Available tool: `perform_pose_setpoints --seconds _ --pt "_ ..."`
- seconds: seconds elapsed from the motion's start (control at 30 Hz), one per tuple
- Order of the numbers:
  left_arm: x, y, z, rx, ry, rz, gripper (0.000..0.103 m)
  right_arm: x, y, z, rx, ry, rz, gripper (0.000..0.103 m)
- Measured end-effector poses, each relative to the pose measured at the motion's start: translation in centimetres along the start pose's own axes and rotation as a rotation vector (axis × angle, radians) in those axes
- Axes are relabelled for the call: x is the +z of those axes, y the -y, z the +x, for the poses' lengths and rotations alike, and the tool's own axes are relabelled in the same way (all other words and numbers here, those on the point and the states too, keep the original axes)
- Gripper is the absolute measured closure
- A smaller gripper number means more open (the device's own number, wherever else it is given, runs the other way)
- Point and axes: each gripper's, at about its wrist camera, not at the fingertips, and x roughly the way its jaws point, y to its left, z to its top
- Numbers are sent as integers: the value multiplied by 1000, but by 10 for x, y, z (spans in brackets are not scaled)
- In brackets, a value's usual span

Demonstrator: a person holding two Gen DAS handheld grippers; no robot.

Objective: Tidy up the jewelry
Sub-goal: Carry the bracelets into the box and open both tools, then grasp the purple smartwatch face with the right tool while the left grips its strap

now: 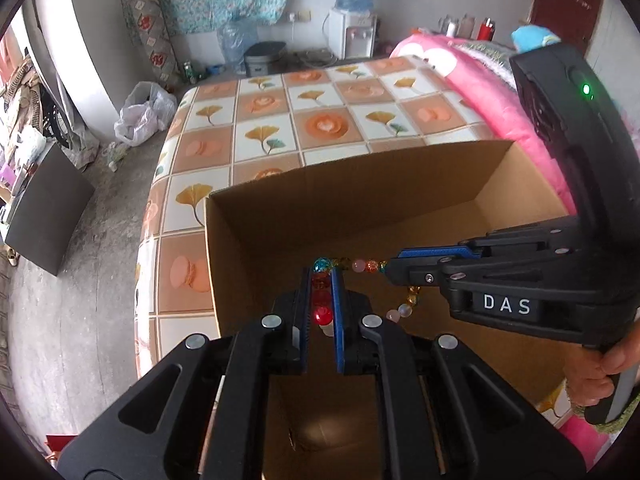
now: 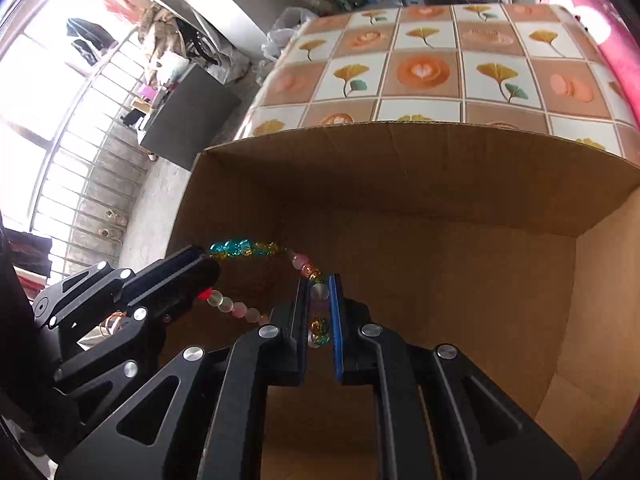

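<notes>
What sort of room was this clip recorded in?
Most likely a lived-in bedroom in a home. A bed with a tile-patterned sheet and a pink quilt fills the middle, a water dispenser stands by the far wall, and clothes hang at a barred window.

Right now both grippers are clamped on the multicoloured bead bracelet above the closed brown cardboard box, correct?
Not quite: the brown cardboard box is open, as the right wrist view shows. Both the left gripper and right gripper do clamp the multicoloured bead bracelet above it.

"DAS" (white letters) on right gripper [image 1: 390, 270] body.
</notes>
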Motion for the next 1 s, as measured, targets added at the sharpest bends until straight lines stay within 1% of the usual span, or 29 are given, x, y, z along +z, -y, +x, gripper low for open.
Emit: perform_pose_setpoints --seconds 0.1,0.2,0.27,0.3,0.37,0.43,0.47,0.5,0.53,0.57,0.6,0.63,0.67,0.7,0.77,0.83,0.9,0.97,1.0 --pt "8 -4 26 67 -67 19 94 16 4 27 -19 -50 16 93" --pt "14 -8 37 88 -92 20 94 31 7 52 -35 -95 27 92" --pt "15 -9 34 95 -78 21 92 38 10 60 -38 -105 45 92" --pt "15 -9 31 95 -68 22 86 39 11 62 -33 -100 52 92" --pt "12 -10 19 91 -30 12 80 39 10 57 -22 -79 56 92" --pt "10 -10 4 83 10 7 79 37 9 46 -13 -40 50 92" --pt "7 -11 -8 70 37 6 76 34 6 35 -5 -11 39 92" --pt "3 -12 -20 62 66 0 69 31 4 24 0 20 29 92" --pt "-3 -13 -36 53 105 -8 65 25 0 6 4 62 12 92" --pt "-10 -15 -54 45 146 -19 56 17 -5 -12 9 98 -5 92" --pt "-17 -16 -68 41 177 -25 49 9 -8 -30 15 139 -22 92" --pt "-28 -17 -85 40 209 -31 47 -2 -12 -50 20 185 -46 92" --pt "-39 -18 -99 42 235 -37 40 -14 -15 -68 23 226 -68 92" --pt "-50 -19 -112 47 256 -42 32 -29 -18 -87 26 272 -94 92" --pt "-78 -22 -133 58 283 -65 23 -64 -25 -123 30 356 -146 90" --pt "-107 -28 -143 51 281 -99 19 -104 -31 -152 18 429 -197 81" --pt "-139 -33 -141 48 256 -154 17 -141 -36 -167 -4 475 -230 69" --pt "-167 -39 -126 63 209 -221 17 -176 -37 -165 -25 481 -251 63" --pt "-181 -41 -115 67 179 -254 17 -189 -35 -160 -38 475 -245 62"
